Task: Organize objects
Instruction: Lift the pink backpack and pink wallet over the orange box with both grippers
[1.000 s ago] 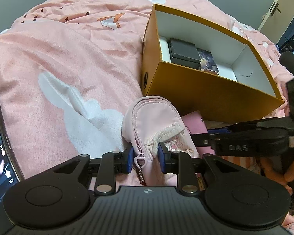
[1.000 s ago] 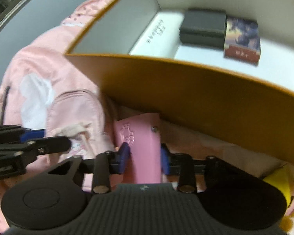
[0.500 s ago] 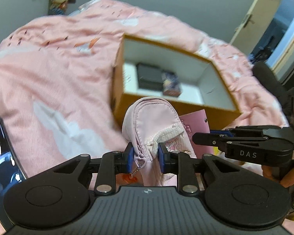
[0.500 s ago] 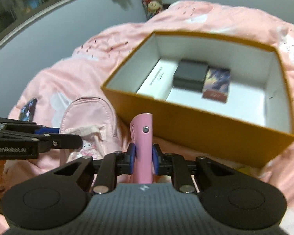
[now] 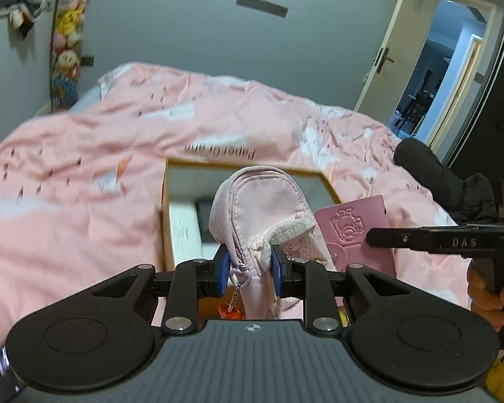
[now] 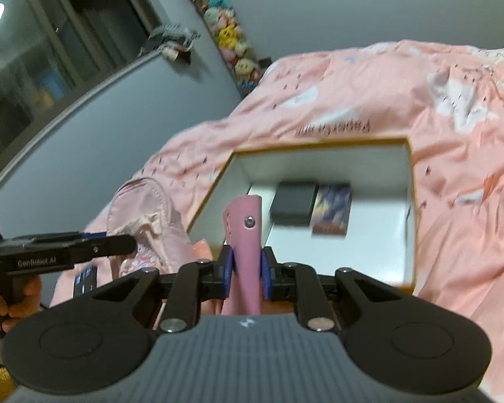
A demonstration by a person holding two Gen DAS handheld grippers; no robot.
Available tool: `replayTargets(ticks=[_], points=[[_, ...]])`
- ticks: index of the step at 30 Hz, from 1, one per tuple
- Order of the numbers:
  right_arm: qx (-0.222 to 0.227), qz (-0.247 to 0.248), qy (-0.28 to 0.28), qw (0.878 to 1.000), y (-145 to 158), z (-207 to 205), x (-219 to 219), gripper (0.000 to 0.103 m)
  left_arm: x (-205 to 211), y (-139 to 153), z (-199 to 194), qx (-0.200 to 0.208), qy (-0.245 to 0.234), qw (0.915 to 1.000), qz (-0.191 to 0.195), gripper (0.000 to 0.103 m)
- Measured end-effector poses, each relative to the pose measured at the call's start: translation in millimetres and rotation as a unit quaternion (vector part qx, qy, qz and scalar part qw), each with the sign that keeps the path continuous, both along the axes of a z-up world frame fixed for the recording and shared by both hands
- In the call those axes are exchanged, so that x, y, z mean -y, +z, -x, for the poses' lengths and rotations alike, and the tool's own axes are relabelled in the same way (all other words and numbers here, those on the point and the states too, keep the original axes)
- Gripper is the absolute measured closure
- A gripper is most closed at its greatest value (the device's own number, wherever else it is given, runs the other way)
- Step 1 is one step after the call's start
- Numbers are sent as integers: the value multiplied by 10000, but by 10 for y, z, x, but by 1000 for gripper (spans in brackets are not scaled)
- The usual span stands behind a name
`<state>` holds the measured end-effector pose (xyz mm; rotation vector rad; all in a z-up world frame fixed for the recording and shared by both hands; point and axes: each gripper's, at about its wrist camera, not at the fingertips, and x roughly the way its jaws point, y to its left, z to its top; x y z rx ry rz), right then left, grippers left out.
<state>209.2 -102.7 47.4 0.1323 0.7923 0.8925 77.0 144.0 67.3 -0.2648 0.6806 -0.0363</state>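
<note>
My left gripper (image 5: 248, 270) is shut on a pale pink zip pouch (image 5: 262, 211) with a heart zipper pull, held up in the air in front of the orange box (image 5: 166, 201). My right gripper (image 6: 245, 272) is shut on a pink embossed card holder (image 6: 245, 235), held upright above the near edge of the box (image 6: 215, 184). The pouch also shows in the right wrist view (image 6: 144, 215), the holder in the left wrist view (image 5: 352, 231). Inside the white-lined box lie a black case (image 6: 294, 203) and a dark card pack (image 6: 332, 213).
The box sits on a pink bedspread (image 5: 84, 174). A phone (image 5: 0, 376) lies at the lower left. A black cloth (image 5: 447, 184) lies on the bed's right side. Plush toys (image 5: 67, 40) hang on the grey wall. An open door (image 5: 430, 77) is at right.
Both grippers have risen from the bed with their objects and moved over the box's near side. The box now looks smaller and lower in both views.
</note>
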Motion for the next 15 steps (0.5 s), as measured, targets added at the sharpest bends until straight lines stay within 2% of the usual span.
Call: replayTargets(ticks=[3, 6, 10, 15], points=[[3, -56, -220, 9997, 50, -224, -44, 84, -61, 59, -212, 58, 53, 10000, -54, 75], [8, 92, -419, 9991, 8, -477, -146, 84, -94, 63, -401, 69, -7, 9999, -138, 75], [-89, 650, -681, 9955, -187, -826, -344, 84, -125, -101, -717, -230, -97, 9996, -140, 75], [-68, 1535, -901, 9840, -519, -1203, -590, 84, -81, -388, -1071, -604, -280, 9975, -227, 75]])
